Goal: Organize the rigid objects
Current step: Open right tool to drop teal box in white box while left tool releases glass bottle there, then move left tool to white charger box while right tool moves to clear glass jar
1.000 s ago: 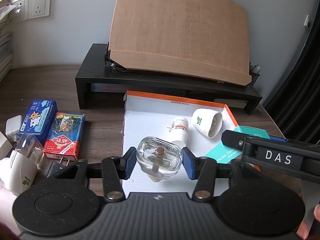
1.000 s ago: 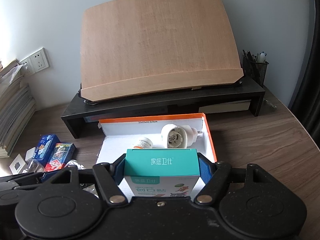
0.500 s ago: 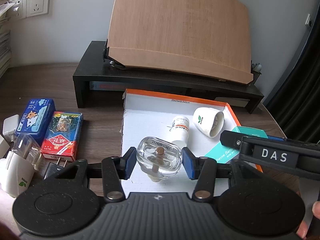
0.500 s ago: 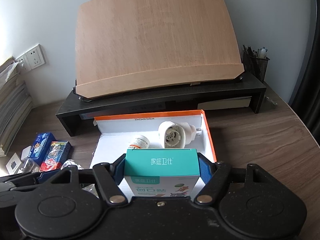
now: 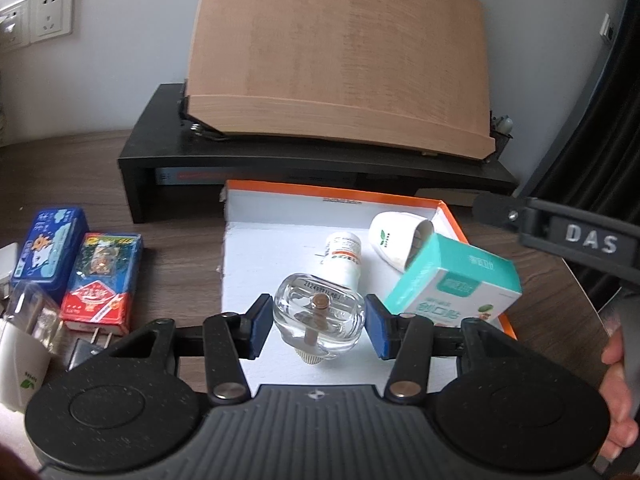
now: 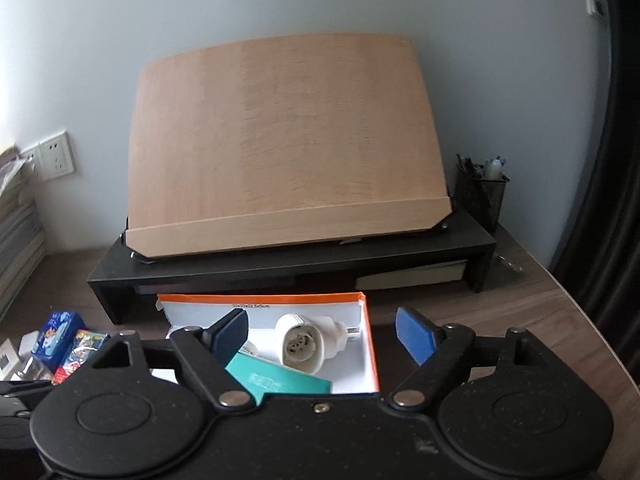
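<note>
The left tool (image 5: 319, 323) is released around the clear glass bottle (image 5: 319, 322), low in the frame centre, over the orange-rimmed box (image 5: 452, 216). The right tool (image 6: 322, 334) is spread wide, and the teal carton (image 5: 454, 284) lies tilted in the box, at the right.

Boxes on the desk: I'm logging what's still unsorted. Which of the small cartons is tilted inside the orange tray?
The teal carton, leaning in the orange tray. The blue box and red box lie flat on the desk.
</note>
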Action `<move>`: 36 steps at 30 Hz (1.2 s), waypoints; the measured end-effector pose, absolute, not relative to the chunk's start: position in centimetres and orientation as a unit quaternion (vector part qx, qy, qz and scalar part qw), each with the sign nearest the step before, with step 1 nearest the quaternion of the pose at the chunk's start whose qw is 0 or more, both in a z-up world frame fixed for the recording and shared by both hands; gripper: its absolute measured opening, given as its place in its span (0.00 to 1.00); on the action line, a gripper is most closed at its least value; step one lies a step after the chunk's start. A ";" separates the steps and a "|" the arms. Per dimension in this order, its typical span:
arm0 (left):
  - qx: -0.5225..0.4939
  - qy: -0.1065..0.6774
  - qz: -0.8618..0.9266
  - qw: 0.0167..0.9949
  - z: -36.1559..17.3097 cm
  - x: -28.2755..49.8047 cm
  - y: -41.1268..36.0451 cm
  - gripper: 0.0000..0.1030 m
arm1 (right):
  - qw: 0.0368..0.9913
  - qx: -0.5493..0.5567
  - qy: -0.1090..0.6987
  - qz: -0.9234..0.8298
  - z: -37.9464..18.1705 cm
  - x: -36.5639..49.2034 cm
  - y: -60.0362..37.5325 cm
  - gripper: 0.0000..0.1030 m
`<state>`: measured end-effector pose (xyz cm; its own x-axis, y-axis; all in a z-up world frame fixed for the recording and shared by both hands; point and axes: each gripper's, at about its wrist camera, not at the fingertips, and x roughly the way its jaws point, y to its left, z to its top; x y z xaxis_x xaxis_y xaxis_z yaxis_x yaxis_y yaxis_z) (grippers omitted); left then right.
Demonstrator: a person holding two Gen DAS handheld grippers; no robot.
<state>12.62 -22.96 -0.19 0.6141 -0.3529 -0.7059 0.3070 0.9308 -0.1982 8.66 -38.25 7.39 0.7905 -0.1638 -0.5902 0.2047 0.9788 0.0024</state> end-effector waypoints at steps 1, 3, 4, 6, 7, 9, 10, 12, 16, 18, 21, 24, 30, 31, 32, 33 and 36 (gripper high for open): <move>-0.026 0.399 -0.187 0.897 -0.2 12.7 -23.2 0.48 | 0.945 0.037 0.309 -0.098 7.5 8.4 -38.5 0.93; -0.022 0.399 -0.193 0.896 -0.3 12.7 -23.7 0.48 | 0.945 0.038 0.306 -0.106 7.6 8.0 -38.7 0.93; -0.021 0.399 -0.196 0.896 -0.3 12.8 -23.9 0.48 | 0.946 0.036 0.304 -0.110 7.7 7.7 -38.8 0.93; -0.017 0.399 -0.200 0.895 -0.4 12.9 -24.3 0.48 | 0.947 0.037 0.298 -0.114 8.0 7.1 -39.0 0.93; -0.015 0.400 -0.201 0.894 -0.5 13.0 -24.5 0.48 | 0.948 0.040 0.293 -0.116 8.2 6.8 -39.1 0.93; -0.014 0.402 -0.204 0.892 -0.7 13.1 -24.7 0.48 | 0.951 0.047 0.284 -0.115 8.6 6.2 -39.4 0.93; -0.012 0.404 -0.206 0.891 -0.8 13.2 -24.9 0.49 | 0.952 0.048 0.280 -0.115 8.8 5.9 -39.4 0.94; -0.012 0.408 -0.209 0.889 -1.0 13.2 -25.1 0.49 | 0.954 0.047 0.273 -0.115 9.1 5.4 -39.4 0.95; -0.015 0.402 -0.216 0.889 -0.7 12.6 -25.2 0.57 | 0.957 0.039 0.265 -0.110 9.5 4.7 -39.0 0.95; -0.012 0.400 -0.216 0.891 -0.4 12.3 -25.3 0.59 | 0.958 0.037 0.264 -0.107 9.6 4.4 -38.6 0.95; -0.011 0.400 -0.210 0.892 -0.2 11.9 -25.1 0.64 | 0.959 0.036 0.261 -0.102 9.7 4.0 -38.2 0.95; -0.014 0.401 -0.205 0.893 0.0 11.7 -24.6 0.72 | 0.961 0.036 0.254 -0.101 9.9 3.5 -37.7 0.95; -0.024 0.392 -0.196 0.899 1.2 10.8 -23.1 0.79 | 0.964 0.033 0.239 -0.108 10.6 2.0 -36.5 0.96; -0.027 0.391 -0.195 0.899 1.4 10.6 -22.8 0.80 | 0.965 0.032 0.238 -0.110 10.7 1.8 -36.3 0.96; -0.029 0.390 -0.194 0.900 1.7 10.5 -22.4 0.81 | 0.965 0.031 0.237 -0.111 10.8 1.6 -36.1 0.96; -0.031 0.390 -0.192 0.900 1.8 10.3 -22.1 0.82 | 0.965 0.031 0.236 -0.113 10.8 1.4 -35.9 0.96; -0.036 0.390 -0.185 0.901 2.4 9.9 -20.8 0.82 | 0.964 0.034 0.238 -0.115 11.0 0.9 -35.1 0.96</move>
